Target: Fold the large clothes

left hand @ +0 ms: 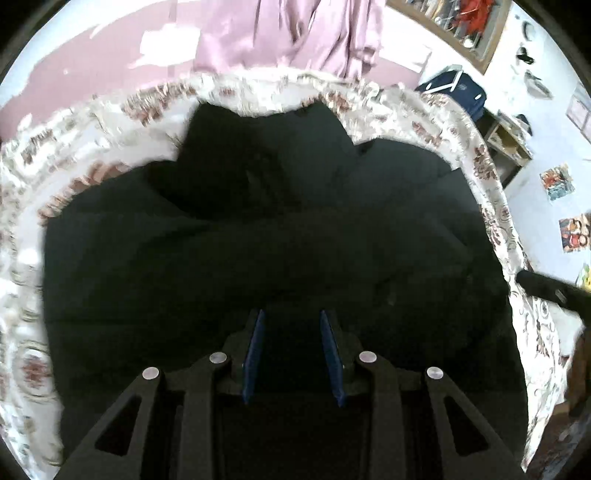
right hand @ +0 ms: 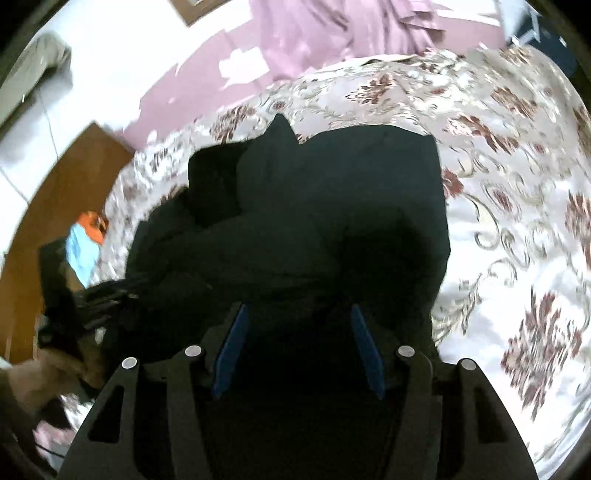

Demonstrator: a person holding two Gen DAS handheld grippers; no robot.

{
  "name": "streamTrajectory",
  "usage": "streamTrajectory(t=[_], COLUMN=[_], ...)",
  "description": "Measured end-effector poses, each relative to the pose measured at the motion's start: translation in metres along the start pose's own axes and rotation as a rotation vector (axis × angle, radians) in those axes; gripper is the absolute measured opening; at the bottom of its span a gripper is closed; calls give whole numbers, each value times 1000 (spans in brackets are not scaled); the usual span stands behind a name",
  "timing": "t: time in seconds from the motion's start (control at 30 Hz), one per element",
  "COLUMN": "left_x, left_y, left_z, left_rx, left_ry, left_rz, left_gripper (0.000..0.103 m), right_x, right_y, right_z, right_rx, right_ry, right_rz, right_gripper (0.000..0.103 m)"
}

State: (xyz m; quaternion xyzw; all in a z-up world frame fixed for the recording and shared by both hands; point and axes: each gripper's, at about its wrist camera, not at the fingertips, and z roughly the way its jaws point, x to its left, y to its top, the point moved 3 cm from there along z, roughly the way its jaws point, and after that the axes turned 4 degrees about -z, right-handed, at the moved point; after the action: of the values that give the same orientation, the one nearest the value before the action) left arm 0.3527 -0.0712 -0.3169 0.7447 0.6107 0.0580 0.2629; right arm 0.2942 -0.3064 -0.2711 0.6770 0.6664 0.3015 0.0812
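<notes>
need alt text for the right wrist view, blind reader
A bulky black garment lies bunched on a white bedspread with maroon floral print. The right tool, its blue-padded fingers spread open, sits low over the garment's near edge. A pink curtain hangs behind.

Black garment (left hand: 280, 236), white bedspread (right hand: 517, 229) with maroon floral and grey scroll pattern, pale pink curtain (left hand: 295, 33), pink wall (left hand: 74, 85), navy suitcase (left hand: 458, 92) with white trim, blue pads (right hand: 231, 350) on black left gripper (left hand: 291, 317) and right gripper (right hand: 299, 314), brown wood door (right hand: 62, 184)
</notes>
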Motion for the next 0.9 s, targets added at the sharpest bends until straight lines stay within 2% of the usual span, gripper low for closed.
streamTrajectory(t=[0.1,0.2,0.27,0.37,0.43,0.5,0.63,0.77,0.9], left_x=[4,-1,-3,-3,-1,6,37,66,71], left_y=[-11,-19,-19,-14,-7,9,68,131,170], left_z=[48,66,70,59,44,26,10,20,45], left_rx=[122,146,153,137,107,55,-13,-20,21], left_ry=[90,164,187,171,103,65,72,134,171], left_rz=[-62,-44,-47,-98,-159,-199,-264,-257,-219], left_gripper=[31,31,31,31,31,31,32,32,32], right_x=[-1,-5,-9,-13,-14,-13,-12,-12,-10], right_y=[-16,-36,-42,-50,-52,-51,-46,-43,-39], right_z=[2,1,2,0,-3,-8,-18,-23,-19], right_rx=[1,8,14,18,23,22,11,-7,-2], right_ry=[14,25,28,33,34,36,49,61,64], right_rz=[27,53,74,85,82,73,66,74,74], right_gripper=[53,53,53,53,53,53,53,56,57])
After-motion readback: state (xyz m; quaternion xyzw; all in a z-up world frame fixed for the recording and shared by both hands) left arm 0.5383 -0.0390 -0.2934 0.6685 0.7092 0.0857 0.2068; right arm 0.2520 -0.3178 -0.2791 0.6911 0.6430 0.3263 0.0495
